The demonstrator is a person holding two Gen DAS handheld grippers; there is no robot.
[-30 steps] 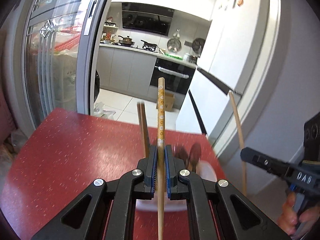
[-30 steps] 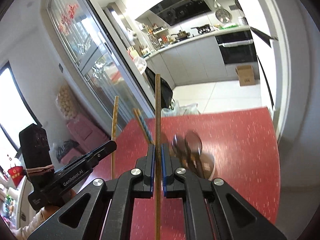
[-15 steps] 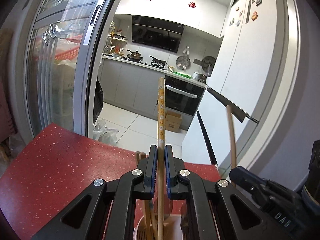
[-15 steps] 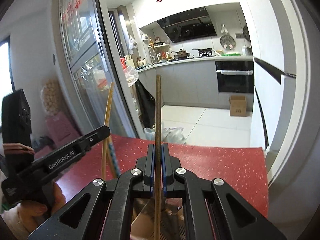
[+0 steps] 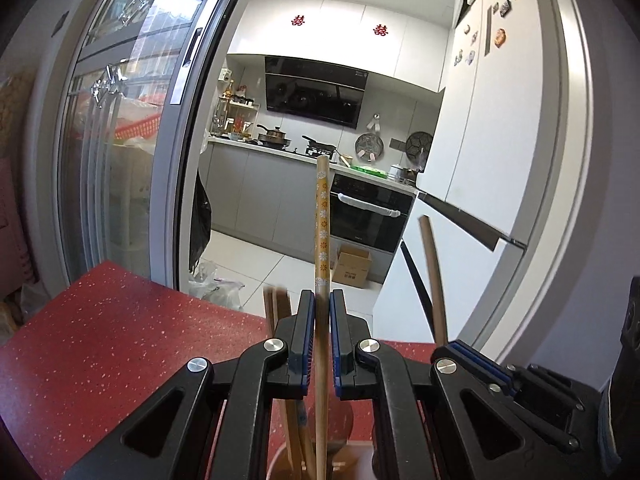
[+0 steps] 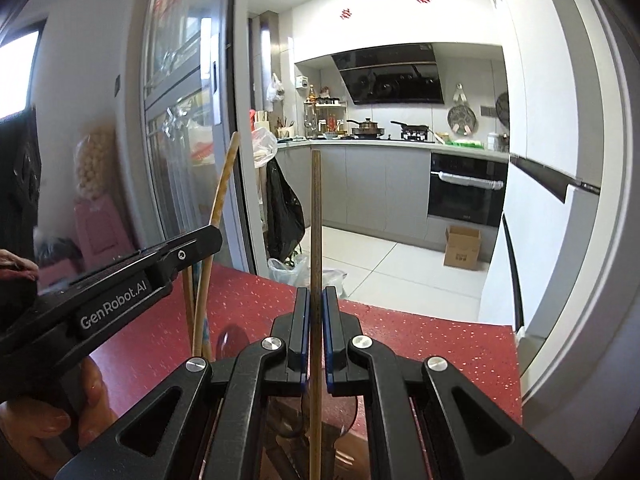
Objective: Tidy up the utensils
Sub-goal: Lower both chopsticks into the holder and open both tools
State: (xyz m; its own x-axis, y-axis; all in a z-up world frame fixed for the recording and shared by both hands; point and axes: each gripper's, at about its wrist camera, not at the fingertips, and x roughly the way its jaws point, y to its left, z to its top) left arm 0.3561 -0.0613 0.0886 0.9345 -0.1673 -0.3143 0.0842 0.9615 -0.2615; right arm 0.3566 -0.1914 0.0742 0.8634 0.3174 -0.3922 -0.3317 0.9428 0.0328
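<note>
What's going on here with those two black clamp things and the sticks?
A person holds a claw in each hand over a red table. The left claw is shut on a flower-patterned chopstick, and the right claw is shut on a plain dark brown chopstick. Both sticks stand nearly upright, their lower ends down by a holder that already has other utensils in it. Neither chopstick has been let go yet.

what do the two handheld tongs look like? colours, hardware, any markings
Both tongs, left and right, match: matte black plastic linkage arms with triangular cutouts, round silver pivot screws, and narrow fingers lined with blue ribbed pads. In the right wrist view the left unit's side carries white "GenRobot.AI" lettering on a black body. No cables or sleeves are visible; only part of a bare hand shows.
</note>
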